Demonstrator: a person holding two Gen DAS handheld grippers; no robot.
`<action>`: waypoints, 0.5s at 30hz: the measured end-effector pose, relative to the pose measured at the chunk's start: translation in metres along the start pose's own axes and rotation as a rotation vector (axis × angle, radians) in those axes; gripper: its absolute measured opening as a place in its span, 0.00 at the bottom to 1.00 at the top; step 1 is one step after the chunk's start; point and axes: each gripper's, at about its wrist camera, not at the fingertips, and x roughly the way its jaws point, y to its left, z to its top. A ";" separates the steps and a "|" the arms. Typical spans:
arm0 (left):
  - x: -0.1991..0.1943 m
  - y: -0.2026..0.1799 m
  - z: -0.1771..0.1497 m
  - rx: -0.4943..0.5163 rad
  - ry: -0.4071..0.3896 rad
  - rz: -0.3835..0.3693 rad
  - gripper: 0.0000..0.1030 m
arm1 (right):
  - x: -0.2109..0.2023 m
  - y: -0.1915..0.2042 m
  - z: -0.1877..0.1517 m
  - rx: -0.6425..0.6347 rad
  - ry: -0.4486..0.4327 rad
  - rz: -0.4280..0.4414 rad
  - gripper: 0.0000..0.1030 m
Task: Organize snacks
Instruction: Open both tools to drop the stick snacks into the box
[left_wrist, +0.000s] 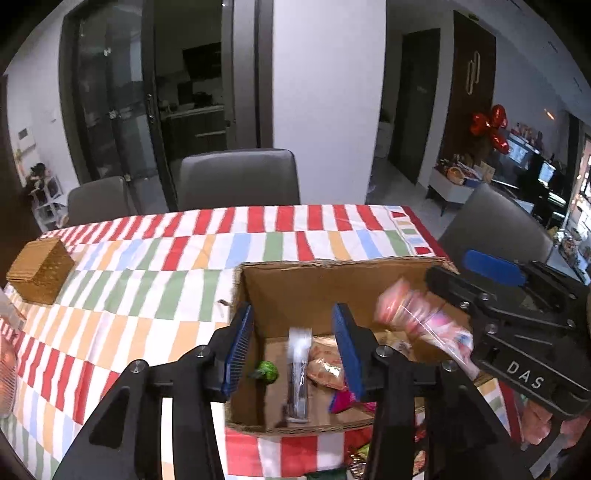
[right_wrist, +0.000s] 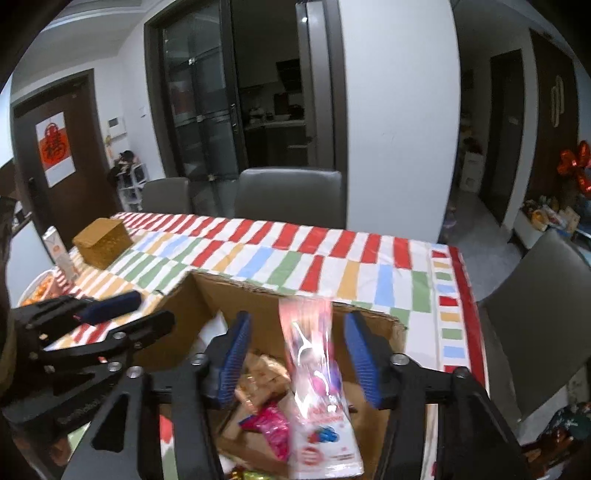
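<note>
While your right gripper (right_wrist: 295, 354) hangs spread with the blurred pink packet (right_wrist: 317, 380) apparently loose between its pads over the box (right_wrist: 207, 295), lift straight clear, and keep your empty, parted left gripper (left_wrist: 291, 347) off the rim.

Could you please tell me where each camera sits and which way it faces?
Left wrist: on the left tool, facing the open brown cardboard box; the right tool shows too.
Right wrist: on the right tool, over the box, a pink-and-white snack packet between its fingers.
Shared: box, striped tablecloth, grey chairs.
</note>
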 end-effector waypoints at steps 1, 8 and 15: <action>-0.002 0.001 -0.002 -0.001 -0.002 0.007 0.44 | -0.001 0.000 -0.001 -0.005 -0.006 -0.005 0.53; -0.029 -0.001 -0.022 -0.015 -0.035 -0.002 0.50 | -0.025 0.002 -0.014 0.001 -0.031 0.045 0.53; -0.061 -0.013 -0.043 0.018 -0.067 0.004 0.52 | -0.058 0.006 -0.037 0.000 -0.064 0.088 0.53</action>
